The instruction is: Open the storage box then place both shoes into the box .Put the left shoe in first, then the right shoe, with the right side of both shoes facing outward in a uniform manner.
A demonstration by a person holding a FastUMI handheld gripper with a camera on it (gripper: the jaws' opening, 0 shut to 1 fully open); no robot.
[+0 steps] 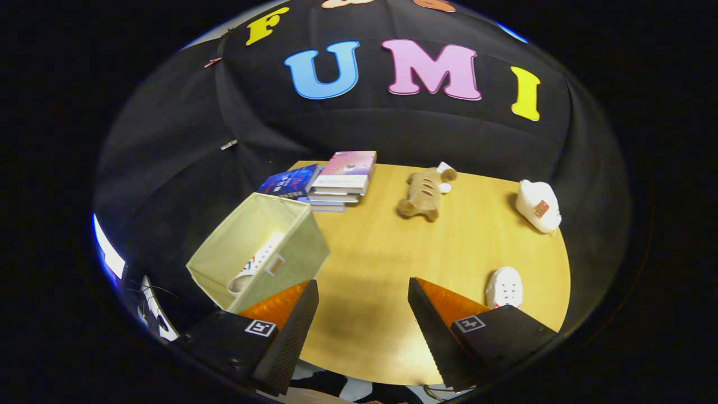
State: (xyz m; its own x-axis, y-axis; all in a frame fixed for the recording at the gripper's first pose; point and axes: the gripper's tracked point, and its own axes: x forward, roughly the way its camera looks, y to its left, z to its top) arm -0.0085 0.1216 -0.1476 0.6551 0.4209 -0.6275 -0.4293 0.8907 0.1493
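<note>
The storage box (pixel 263 247) is a soft cloth box, pale green, with its top open. It sits on the round wooden table (pixel 392 280), at the table's near left side, just ahead of the left finger. It has a small tab handle on the side that faces the fingers.

One shoe (pixel 255 269) is already inside the box. It is white with some red and blue marks on it. The box wall hides most of it, so I cannot tell which way its toe points or which side faces out. It seems to lie along the box, from the near corner toward the far one.

The other shoe (pixel 504 287) is on the table, just beyond the right finger, close to the table's edge. It is white with little holes on top. The finger covers its near end. Its long way runs away from the gripper, but I cannot tell toe from heel.

The gripper (pixel 363 314) is held above the table with its two fingers spread wide apart. Nothing is between them but bare table top.

Farther back, a pile of books (pixel 336 182) lies past the box. A brown stuffed toy (pixel 424 193) lies near the middle of the far side. A white pouch (pixel 538 206) with a small red patch sits well apart on the right.
</note>
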